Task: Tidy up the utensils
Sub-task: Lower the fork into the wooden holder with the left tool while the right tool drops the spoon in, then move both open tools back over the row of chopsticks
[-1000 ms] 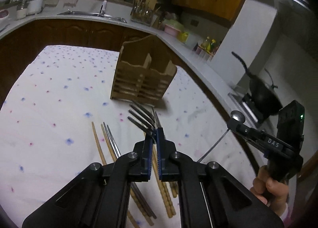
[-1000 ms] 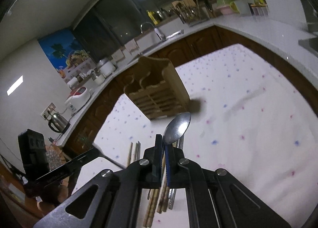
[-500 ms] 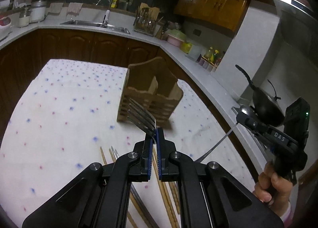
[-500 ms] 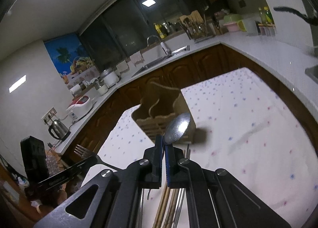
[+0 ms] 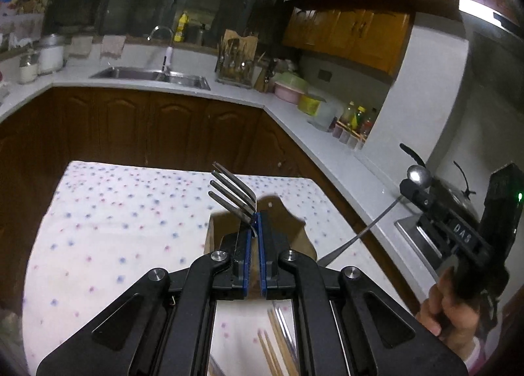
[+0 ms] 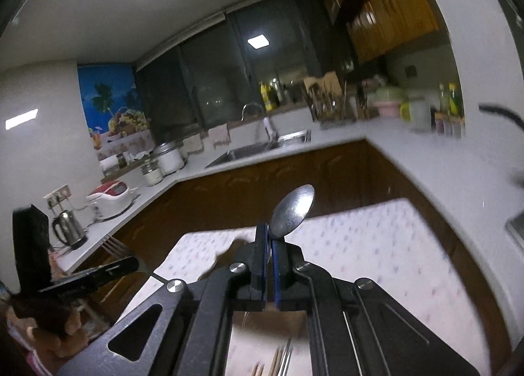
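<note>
you were in the carry step: your left tongs were clamped on a fork, your right tongs on a spoon, both held up above the wooden utensil holder on the dotted counter. next you needed to tip each handle down into a slot. the holder's compartments were hidden behind the tongs, and the chopsticks below were cut off.

Only one legible marking: white letters "DAS" on the black two-finger right gripper, seen from the left wrist. Nothing readable on bottles, jars or wall poster.
</note>
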### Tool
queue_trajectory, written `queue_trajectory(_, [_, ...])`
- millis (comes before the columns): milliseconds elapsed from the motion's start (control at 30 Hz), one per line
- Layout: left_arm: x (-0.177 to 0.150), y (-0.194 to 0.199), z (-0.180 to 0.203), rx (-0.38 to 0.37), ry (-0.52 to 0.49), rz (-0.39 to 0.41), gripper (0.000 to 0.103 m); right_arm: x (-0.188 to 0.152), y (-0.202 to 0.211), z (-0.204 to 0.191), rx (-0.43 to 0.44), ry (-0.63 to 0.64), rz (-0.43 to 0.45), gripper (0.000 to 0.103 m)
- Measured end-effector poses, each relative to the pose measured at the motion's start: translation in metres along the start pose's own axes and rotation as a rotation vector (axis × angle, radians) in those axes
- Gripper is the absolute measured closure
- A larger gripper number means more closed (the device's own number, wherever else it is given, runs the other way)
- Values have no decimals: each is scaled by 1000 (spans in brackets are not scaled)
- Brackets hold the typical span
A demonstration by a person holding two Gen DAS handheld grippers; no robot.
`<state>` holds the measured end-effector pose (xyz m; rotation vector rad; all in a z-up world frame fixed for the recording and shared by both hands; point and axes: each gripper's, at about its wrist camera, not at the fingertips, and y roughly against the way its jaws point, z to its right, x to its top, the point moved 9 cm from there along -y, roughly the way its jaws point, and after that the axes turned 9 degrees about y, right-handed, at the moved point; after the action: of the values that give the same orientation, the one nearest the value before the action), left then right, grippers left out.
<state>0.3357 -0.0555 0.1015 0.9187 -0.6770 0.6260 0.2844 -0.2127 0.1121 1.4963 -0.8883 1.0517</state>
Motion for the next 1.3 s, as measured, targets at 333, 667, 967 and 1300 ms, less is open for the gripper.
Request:
queue_trajectory(333, [-17,-84,-38,54,52,-120,100,-40,-84,-4,-31,70,-113,101])
queue_trajectory(667, [-35,-99,-43,56,46,-159,100,-80,-112,-2,-3,48,-214,101])
queue_trajectory(967, [-32,-101,-42,68,42,-157,100,-83,-115,-1,8,29,-217,100])
queue_trajectory(1300, [-29,-89,-45,77,72,-160,69,-80,-103,8,26,-29,-214,64])
